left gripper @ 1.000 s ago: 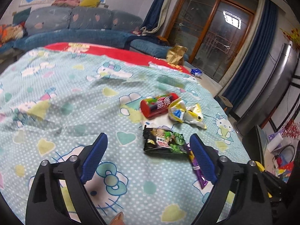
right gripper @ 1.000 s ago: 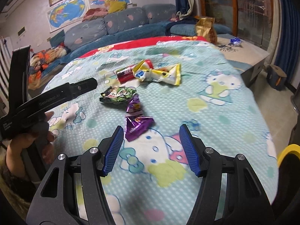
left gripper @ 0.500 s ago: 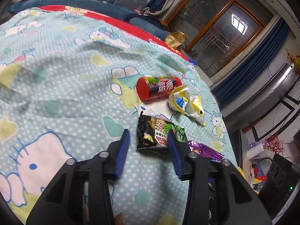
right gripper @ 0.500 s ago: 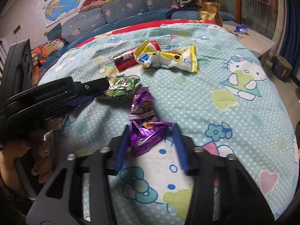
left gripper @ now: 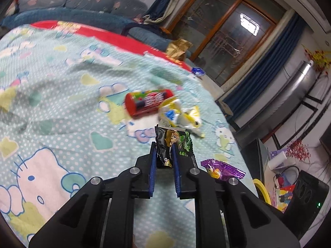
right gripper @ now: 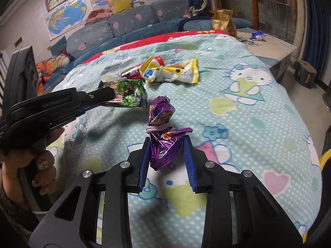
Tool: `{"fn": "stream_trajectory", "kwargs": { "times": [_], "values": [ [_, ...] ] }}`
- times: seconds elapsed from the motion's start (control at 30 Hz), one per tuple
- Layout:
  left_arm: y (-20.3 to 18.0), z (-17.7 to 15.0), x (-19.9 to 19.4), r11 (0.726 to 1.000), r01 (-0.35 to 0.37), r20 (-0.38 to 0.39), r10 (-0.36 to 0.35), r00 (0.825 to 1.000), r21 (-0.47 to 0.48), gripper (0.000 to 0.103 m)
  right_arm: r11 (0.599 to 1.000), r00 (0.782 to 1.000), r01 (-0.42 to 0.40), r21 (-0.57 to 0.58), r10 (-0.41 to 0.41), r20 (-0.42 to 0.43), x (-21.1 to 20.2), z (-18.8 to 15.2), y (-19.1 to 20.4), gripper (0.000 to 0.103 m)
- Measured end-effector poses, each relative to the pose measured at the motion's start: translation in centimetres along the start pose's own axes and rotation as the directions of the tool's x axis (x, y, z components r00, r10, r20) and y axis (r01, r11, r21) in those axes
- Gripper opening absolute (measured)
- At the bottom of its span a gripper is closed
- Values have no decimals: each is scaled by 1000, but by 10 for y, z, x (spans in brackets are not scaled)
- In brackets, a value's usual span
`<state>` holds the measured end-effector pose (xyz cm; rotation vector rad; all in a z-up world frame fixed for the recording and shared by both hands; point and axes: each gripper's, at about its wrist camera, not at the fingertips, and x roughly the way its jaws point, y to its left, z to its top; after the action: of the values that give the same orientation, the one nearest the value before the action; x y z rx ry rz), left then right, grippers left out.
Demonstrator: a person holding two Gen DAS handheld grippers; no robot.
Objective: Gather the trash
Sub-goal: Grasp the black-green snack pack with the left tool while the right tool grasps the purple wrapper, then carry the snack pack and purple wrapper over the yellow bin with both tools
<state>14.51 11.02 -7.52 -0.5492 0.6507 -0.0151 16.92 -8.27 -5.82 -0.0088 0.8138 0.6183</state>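
My left gripper (left gripper: 164,147) is shut on a black-and-green snack wrapper (left gripper: 173,140) and holds it lifted above the bed; the wrapper also shows in the right wrist view (right gripper: 126,95). My right gripper (right gripper: 166,144) is shut on a purple wrapper (right gripper: 163,132) tied with a band, raised off the bedspread; it also shows in the left wrist view (left gripper: 222,170). A red can (left gripper: 148,102) and a yellow-white wrapper (left gripper: 182,117) lie on the bed beyond.
The bed (right gripper: 248,124) carries a teal cartoon-cat bedspread. A gold bag (right gripper: 223,21) stands at its far end. A yellow bin rim (left gripper: 261,190) sits by the bed's right edge. Blue cushions (right gripper: 128,24) line the back.
Both grippers have closed from open onto their wrappers and lifted them off the bedspread. The left took the black-green one, the right the purple one.
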Motion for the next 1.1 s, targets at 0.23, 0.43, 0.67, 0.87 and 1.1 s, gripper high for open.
{"fn": "stream_trajectory", "kwargs": {
  "times": [0.23, 0.43, 0.67, 0.87, 1.1],
  "values": [
    [-29, -4, -11, 996, 23, 16, -24, 1000, 88, 14, 999, 998, 14, 39, -16, 53, -25, 6, -19, 25],
    [-50, -10, -17, 989, 49, 16, -52, 999, 137, 14, 997, 995, 35, 62, -41, 91, -45, 11, -34, 25],
    [-74, -15, -25, 979, 74, 20, -80, 997, 189, 14, 995, 989, 60, 86, -71, 127, -63, 14, -50, 25],
    [-90, -20, -28, 969, 98, 16, -104, 994, 226, 14, 992, 985, 77, 103, -91, 146, -75, 15, -61, 25],
    [-108, -27, -29, 957, 127, 5, -133, 991, 261, 14, 987, 979, 110, 117, -128, 159, -90, 8, -74, 25]
  ]
}}
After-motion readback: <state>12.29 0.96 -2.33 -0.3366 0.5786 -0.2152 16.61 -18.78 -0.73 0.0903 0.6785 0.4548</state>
